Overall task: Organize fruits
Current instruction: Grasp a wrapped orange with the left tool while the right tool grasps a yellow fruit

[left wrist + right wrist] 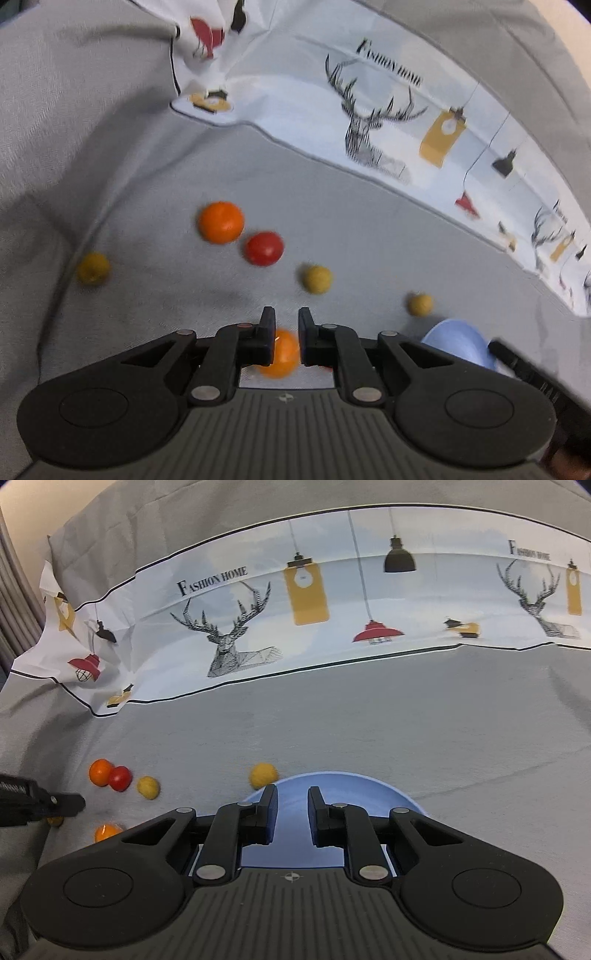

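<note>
Small round fruits lie on a grey cloth. In the left wrist view my left gripper (pixel 287 314) is open, above an orange fruit (pixel 281 353) seen between its fingers. Ahead lie a larger orange fruit (pixel 221 222), a red fruit (pixel 265 248) and three yellow fruits (pixel 93 268) (pixel 317 278) (pixel 420 304). A blue bowl (pixel 460 341) sits to the right. In the right wrist view my right gripper (pixel 292 797) is open and empty over the blue bowl (pixel 332 786). A yellow fruit (pixel 263 774) touches the bowl's far rim.
A white printed cloth with deer and lamps (pixel 295 602) lies across the back. The left gripper's body (pixel 33 803) reaches in at the left of the right wrist view, near the orange (pixel 100 771), red (pixel 120 778) and yellow fruits (pixel 148 787).
</note>
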The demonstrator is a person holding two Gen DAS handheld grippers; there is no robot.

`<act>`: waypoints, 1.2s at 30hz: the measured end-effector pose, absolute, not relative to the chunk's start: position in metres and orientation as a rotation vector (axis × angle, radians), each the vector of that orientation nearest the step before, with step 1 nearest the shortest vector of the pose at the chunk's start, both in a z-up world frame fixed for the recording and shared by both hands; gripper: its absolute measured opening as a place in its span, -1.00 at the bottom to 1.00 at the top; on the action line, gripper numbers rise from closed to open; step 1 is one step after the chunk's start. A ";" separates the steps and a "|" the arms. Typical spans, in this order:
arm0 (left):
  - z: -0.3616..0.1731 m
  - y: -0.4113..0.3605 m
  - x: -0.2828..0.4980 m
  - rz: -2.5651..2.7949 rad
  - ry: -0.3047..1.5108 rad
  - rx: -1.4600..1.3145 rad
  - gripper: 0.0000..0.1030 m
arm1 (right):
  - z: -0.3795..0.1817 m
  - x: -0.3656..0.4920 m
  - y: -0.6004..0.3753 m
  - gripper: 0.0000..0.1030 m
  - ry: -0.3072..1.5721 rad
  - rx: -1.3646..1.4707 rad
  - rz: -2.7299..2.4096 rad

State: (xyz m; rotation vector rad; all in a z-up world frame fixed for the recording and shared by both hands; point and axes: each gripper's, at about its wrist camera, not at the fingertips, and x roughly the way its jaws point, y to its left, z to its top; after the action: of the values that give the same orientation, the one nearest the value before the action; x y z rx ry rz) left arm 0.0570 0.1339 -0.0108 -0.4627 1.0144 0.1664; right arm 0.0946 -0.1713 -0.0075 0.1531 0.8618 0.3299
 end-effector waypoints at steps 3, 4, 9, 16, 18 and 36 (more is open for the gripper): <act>-0.022 0.136 0.061 0.166 1.060 -0.467 -0.45 | -0.014 0.104 -0.163 -0.62 0.874 0.154 0.342; -0.022 0.136 0.061 0.163 1.051 -0.463 -0.29 | -0.017 0.108 -0.159 -0.61 0.878 0.154 0.346; -0.032 0.135 0.066 0.170 1.078 -0.454 -0.09 | -0.030 0.124 -0.134 -0.04 0.870 0.117 0.362; -0.039 0.126 0.071 0.124 1.098 -0.433 -0.09 | -0.059 0.155 -0.101 -0.01 0.927 0.015 0.362; -0.042 0.122 0.073 0.105 1.106 -0.419 -0.09 | -0.066 0.159 -0.092 -0.02 0.935 -0.048 0.363; -0.044 0.128 0.069 0.221 1.097 -0.312 -0.20 | -0.069 0.145 -0.060 -0.44 0.955 -0.085 0.534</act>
State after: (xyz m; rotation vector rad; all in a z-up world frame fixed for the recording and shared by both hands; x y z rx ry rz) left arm 0.0689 0.1277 -0.0438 -0.3121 1.0970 0.2210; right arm 0.1445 -0.0599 -0.0687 -0.0848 0.9551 0.5337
